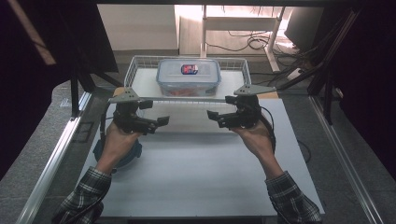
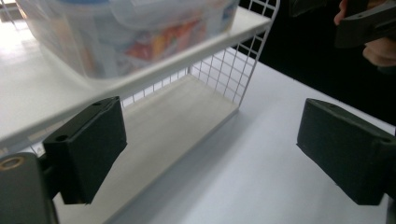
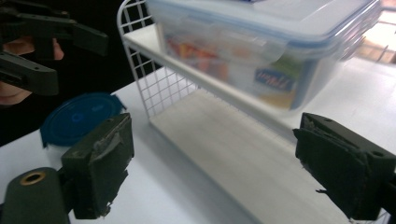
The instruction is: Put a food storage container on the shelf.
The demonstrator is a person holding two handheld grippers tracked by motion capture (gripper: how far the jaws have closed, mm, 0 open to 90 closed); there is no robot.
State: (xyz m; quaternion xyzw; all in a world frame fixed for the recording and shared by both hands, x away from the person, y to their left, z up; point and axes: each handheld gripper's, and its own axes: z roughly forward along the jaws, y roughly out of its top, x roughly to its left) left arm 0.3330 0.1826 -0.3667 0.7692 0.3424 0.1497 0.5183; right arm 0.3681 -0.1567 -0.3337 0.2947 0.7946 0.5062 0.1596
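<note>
Clear plastic lidded food container (image 1: 188, 76) with blue clip-lock lid is the target: it sits on the upper white shelf (image 1: 148, 82) of the white wire-mesh rack (image 1: 136, 65) at the far side of the table, and neither tool touches it. Your left gripper (image 1: 156, 124) has its jaws spread wide, nothing between them; in the left gripper view the black pads (image 2: 88, 148) frame the shelf edge and the lower board, container up and ahead. Your right gripper (image 1: 217, 117) is likewise wide apart and empty; in the right gripper view the container (image 3: 261, 51) lies just beyond and above the pads (image 3: 100, 163). Both grippers hover near the rack's front edge, tips pointing inward at each other, container behind and between them. The key relation: its long axis runs left-right across the table, so the short ends face your two hands; both look about equally near. My read is a two-sided clamp on the ends, or a lift from the front, would suit. A round blue plastic lid (image 3: 77, 117) lies on the white table (image 1: 196, 177) under your left forearm, well apart from the rack.
</note>
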